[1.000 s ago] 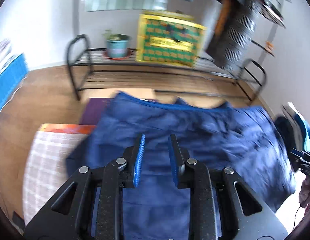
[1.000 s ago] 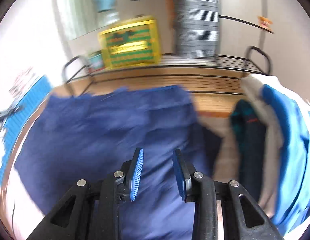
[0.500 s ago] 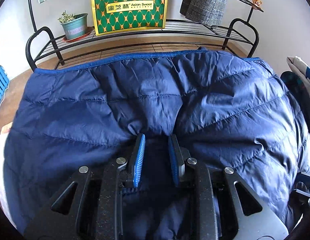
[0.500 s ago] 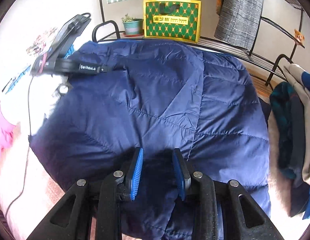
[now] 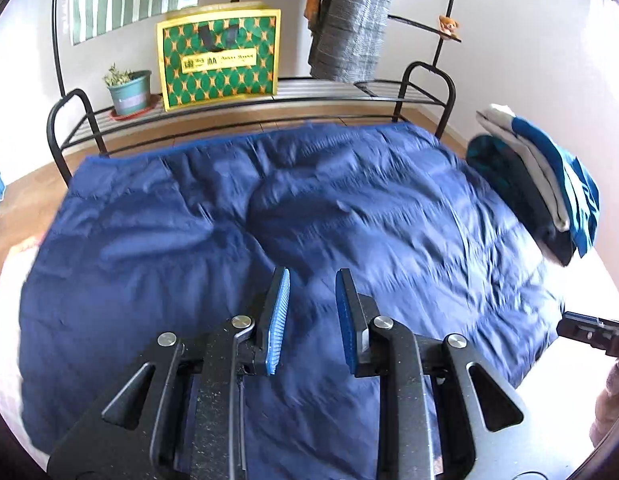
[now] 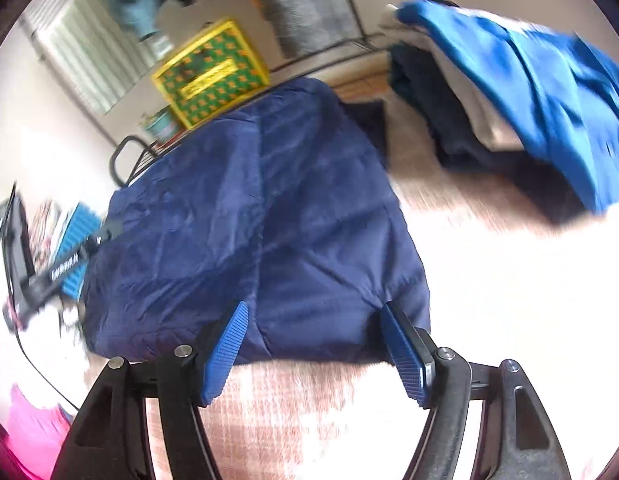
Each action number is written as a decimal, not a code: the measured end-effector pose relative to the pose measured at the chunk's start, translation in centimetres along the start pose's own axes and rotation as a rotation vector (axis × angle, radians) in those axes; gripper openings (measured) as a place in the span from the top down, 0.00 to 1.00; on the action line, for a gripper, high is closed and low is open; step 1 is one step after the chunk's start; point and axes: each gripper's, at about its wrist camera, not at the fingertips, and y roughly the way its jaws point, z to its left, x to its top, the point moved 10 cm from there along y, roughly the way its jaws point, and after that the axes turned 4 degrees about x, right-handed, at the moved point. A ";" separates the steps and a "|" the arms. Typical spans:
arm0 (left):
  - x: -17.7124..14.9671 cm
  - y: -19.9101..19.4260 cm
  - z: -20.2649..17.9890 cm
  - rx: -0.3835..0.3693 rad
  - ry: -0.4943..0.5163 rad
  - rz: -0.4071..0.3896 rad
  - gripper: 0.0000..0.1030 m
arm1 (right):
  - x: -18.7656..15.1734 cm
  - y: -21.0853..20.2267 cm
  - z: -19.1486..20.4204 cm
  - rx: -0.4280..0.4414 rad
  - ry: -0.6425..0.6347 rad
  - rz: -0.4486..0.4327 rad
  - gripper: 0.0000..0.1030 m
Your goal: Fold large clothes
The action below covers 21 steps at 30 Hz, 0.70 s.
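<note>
At six o'clock of the navy quilted garment (image 6: 265,216), the right gripper (image 6: 313,344) is just springing wide, releasing the fold; the left gripper (image 5: 309,312) is hovering narrowly parted, empty.

Navy quilted jacket (image 6: 269,216); right gripper (image 6: 313,344) agape

Black rack (image 5: 245,98) (white wall (image 5: 509,40) behind).

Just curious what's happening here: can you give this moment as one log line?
phase: folding navy jacket | left gripper: narrow gap over jacket, grip unclear | right gripper: jaws just opened, jacket edge between, unpinched
</note>
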 end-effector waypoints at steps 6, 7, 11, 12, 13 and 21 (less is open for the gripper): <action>-3.5 2.3 -0.8 0.049 0.044 0.015 0.78 | -0.5 1.4 -2.8 0.031 0.260 -0.050 0.18; -3.8 2.5 -0.9 0.051 0.045 0.009 0.78 | -0.3 1.3 -3.2 0.026 0.292 -0.087 0.20; -3.5 1.4 -0.2 0.028 -0.013 0.021 0.78 | -0.6 0.5 -3.7 -0.024 0.363 -0.168 0.24; -3.2 0.5 0.1 0.021 -0.033 0.002 0.78 | -1.1 0.1 -3.9 -0.024 0.386 -0.179 0.24; -3.0 -0.2 0.3 0.021 -0.039 -0.012 0.78 | -1.6 -0.1 -4.1 -0.007 0.404 -0.187 0.24; -5.2 -1.5 -0.4 -0.009 -0.029 0.001 0.78 | 0.2 0.6 -3.5 0.036 0.410 -0.237 0.28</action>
